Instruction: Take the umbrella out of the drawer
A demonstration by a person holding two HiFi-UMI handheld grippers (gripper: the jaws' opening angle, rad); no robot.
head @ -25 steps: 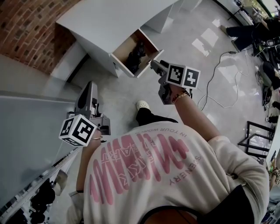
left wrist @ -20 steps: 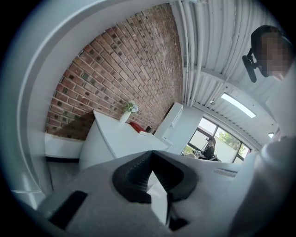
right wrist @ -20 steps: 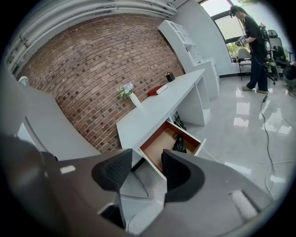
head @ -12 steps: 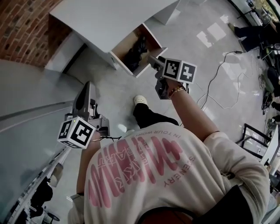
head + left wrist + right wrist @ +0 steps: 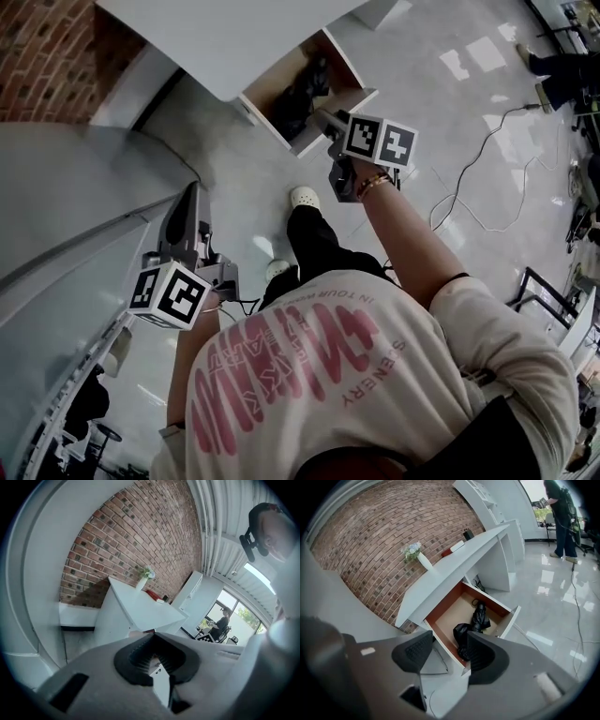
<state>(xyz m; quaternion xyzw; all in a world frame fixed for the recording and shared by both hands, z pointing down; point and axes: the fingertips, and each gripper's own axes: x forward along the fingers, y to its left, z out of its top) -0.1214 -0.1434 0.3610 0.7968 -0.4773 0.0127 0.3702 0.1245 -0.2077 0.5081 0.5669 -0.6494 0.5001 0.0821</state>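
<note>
- The right arm reaches forward from the shoulder, almost straight, with a bead bracelet (image 5: 375, 185) at the wrist.
- The hand tips the right gripper (image 5: 324, 119) downward toward the open drawer (image 5: 279, 77). In the head view its tips overlap the drawer's front edge, but the right gripper view shows them clearly short of it.
- Its fingers (image 5: 415, 651) stand apart and have just been opening. Nothing lies between them, and the gap frames only the drawer's near front corner.
- The umbrella (image 5: 476, 620) is black and folded. It lies inside the drawer, slanting from the back toward the front panel, with its loose fabric bunched at the front end. Neither gripper touches it.
- The drawer is pulled out from under a white desk (image 5: 234, 37) that stands against a brick wall (image 5: 37, 47). A vase (image 5: 423, 559) of flowers sits on the desk top.
- The left arm is bent at the elbow and kept close to the body. It holds the left gripper (image 5: 188, 197) low at the person's left side, pointing ahead and slightly down, well apart from the drawer.
- The left fingers (image 5: 129, 660) are closed tip to tip and grip nothing.
- One white shoe (image 5: 305, 197) is planted on the glossy floor (image 5: 441, 103) between the body and the drawer.
</note>
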